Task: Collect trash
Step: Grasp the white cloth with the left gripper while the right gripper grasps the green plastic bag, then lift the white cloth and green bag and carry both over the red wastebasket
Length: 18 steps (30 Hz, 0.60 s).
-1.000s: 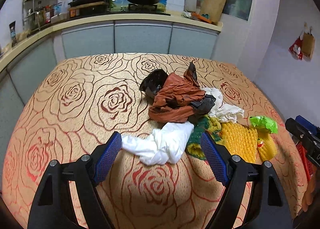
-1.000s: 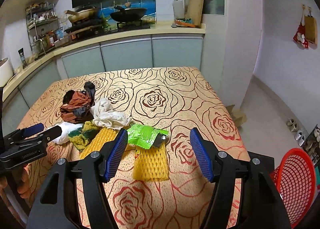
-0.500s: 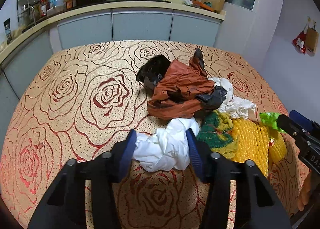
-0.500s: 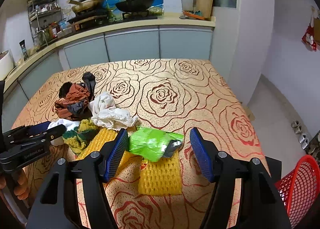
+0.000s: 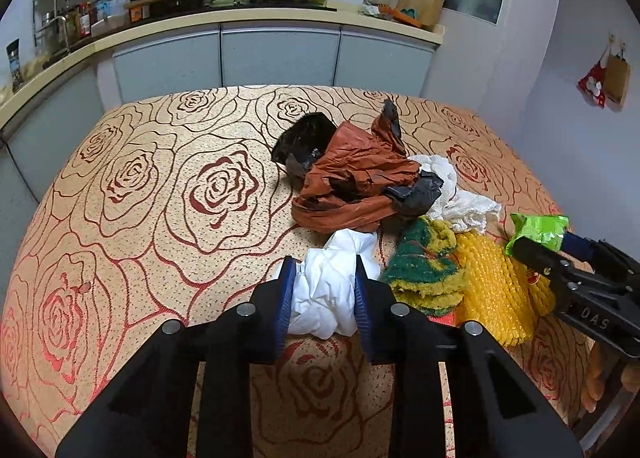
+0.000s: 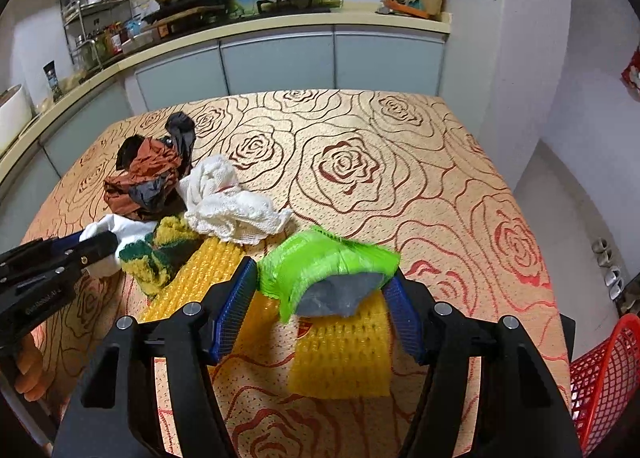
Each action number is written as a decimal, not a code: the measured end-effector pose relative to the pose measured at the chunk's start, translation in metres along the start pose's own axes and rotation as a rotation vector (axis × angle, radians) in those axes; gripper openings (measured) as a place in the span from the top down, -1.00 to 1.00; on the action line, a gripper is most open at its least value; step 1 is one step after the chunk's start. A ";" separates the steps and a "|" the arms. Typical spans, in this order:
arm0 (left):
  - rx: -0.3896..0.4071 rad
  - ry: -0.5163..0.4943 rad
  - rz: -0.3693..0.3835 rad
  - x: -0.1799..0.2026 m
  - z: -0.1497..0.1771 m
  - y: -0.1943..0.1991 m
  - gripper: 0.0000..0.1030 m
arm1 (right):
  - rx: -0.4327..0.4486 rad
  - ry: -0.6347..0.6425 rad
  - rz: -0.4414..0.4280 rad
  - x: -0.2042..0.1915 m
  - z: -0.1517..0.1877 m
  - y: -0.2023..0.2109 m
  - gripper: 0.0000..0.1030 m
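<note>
Both pairs of jaws stand around trash on the rose-patterned tablecloth [image 5: 168, 193]: the left gripper [image 5: 325, 290] has just been closing and its blue pads now squeeze the crumpled white tissue [image 5: 334, 294], while the right gripper [image 6: 322, 298] has narrowed slightly, with the green wrapper [image 6: 324, 262] between its pads, touching or nearly so; a firm grip cannot be told. Only the right wrist view shows the red basket [image 6: 600, 374], cut off at the lower right beyond the tablecloth's near corner, and the floor past that edge. Only the left wrist view shows the wide bare stretch of cloth to the left of the tissue. Behind the tissue lies the brown-and-black bag heap [image 5: 356, 177]; beside it on the right sit the green-and-yellow scrubber [image 5: 424, 270] and the yellow foam net [image 5: 492, 282], with a white rag [image 6: 228, 201] behind them. A second yellow net [image 6: 340, 354] lies under the wrapper, partly hidden by it. Far from the tissue, the tablecloth's back half is free up to the grey cabinets [image 6: 276, 57].
</note>
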State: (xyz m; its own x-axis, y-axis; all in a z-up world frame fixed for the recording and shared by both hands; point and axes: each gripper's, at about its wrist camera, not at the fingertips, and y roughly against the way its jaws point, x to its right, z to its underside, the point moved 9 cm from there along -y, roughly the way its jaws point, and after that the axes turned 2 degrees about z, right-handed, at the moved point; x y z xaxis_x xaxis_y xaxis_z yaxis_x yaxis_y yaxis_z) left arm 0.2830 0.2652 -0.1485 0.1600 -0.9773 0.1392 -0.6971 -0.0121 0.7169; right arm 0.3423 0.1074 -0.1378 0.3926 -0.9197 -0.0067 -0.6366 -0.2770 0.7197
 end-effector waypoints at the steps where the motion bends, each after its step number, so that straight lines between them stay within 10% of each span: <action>1: 0.006 -0.002 -0.005 -0.001 0.000 0.002 0.49 | -0.004 0.003 -0.003 -0.001 0.000 -0.001 -0.11; 18: 0.037 -0.010 -0.036 -0.005 -0.004 0.008 0.49 | 0.017 0.006 -0.018 -0.005 -0.005 0.004 0.44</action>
State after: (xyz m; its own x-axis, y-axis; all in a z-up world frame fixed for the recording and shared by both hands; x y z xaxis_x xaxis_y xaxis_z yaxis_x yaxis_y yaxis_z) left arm 0.2791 0.2712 -0.1405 0.1784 -0.9782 0.1068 -0.7168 -0.0548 0.6951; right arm 0.3411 0.1125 -0.1309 0.4081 -0.9128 -0.0148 -0.6404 -0.2979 0.7079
